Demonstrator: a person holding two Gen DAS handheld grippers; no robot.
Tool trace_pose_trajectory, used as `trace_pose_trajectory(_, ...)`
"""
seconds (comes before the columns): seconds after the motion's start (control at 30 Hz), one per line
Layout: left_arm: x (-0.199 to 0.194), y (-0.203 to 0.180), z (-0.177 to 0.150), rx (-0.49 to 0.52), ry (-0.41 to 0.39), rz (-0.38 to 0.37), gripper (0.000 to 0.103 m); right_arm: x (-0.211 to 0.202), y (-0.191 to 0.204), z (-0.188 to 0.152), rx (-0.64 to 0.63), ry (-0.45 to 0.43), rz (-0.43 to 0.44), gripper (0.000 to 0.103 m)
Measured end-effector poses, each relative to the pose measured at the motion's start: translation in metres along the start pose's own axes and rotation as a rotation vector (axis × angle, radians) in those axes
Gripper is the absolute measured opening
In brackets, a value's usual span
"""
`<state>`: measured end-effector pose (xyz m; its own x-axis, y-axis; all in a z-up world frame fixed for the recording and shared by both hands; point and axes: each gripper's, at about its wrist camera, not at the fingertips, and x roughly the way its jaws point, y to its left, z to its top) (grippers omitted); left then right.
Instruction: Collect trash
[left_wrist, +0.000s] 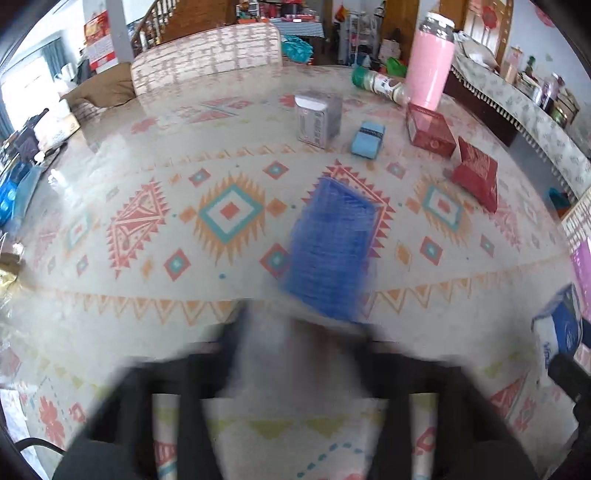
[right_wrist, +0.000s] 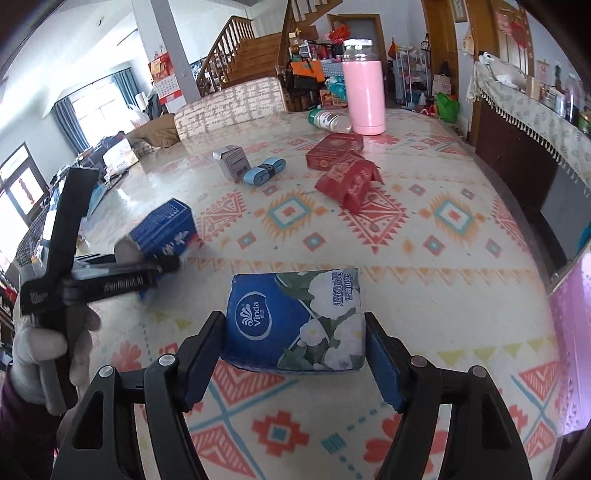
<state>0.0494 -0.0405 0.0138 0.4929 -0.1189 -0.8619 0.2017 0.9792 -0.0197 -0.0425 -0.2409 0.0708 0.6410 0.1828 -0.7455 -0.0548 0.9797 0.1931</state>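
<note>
**Two packets in hand, more litter across the cloth**

On the patterned tablecloth (right_wrist: 424, 258) we have a gripper working each side. Our right gripper (right_wrist: 295, 343) has its jaws pressed against both ends of a soft tissue packet (right_wrist: 295, 321), glossy blue and white film with printed flowers, raised slightly off the cloth, so we judge it ready to carry away. Our left gripper (right_wrist: 155, 266) appears to pinch a blue carton (right_wrist: 162, 229) by its near end; in its own view the fingers (left_wrist: 236, 354) are smeared by motion, so we cannot tell for certain how tightly they close. The carton is stiff, flat-sided card, tilted up from the table.

Farther back lie the remaining pieces: a crumpled red paper bag (right_wrist: 351, 181), a red box (right_wrist: 332, 151), a small grey box (right_wrist: 232, 162), a flattened pale-blue wrapper (right_wrist: 264, 170) and a toppled clear bottle (right_wrist: 328, 120) beside a smooth pink tumbler (right_wrist: 364, 96). We see no bin clearly.
</note>
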Motion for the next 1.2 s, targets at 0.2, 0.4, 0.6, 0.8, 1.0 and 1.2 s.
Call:
trace_pose_trajectory(0.2, -0.036, 0.002, -0.010, -0.051, -0.080, -0.028, 0.020, -0.020, -0.005, -0.014, 0.003, -0.034, -0.015, 0.077)
trace_pose_trajectory(0.4, -0.076, -0.010, -0.032, -0.034, -0.141, -0.062, 0.001, -0.039, -0.010, -0.025, 0.027, -0.063, -0.008, 0.077)
trace_pose_trajectory(0.6, -0.078, -0.020, -0.048, 0.041, -0.123, -0.037, 0.002, -0.051, -0.013, -0.037, 0.044, -0.074, -0.006, 0.077)
trace_pose_trajectory(0.8, -0.076, -0.002, -0.051, 0.005, -0.157, -0.037, 0.078, -0.058, -0.024, -0.046, 0.081, -0.078, -0.002, 0.077)
trace_pose_trajectory(1.0, -0.062, 0.013, -0.028, -0.083, -0.169, -0.019, 0.083, -0.057, -0.030, -0.049, 0.112, -0.072, 0.008, 0.077)
trace_pose_trajectory(1.2, -0.040, -0.008, -0.007, -0.091, -0.244, 0.117, 0.089, -0.047, -0.034, -0.050, 0.124, -0.057, 0.019, 0.077)
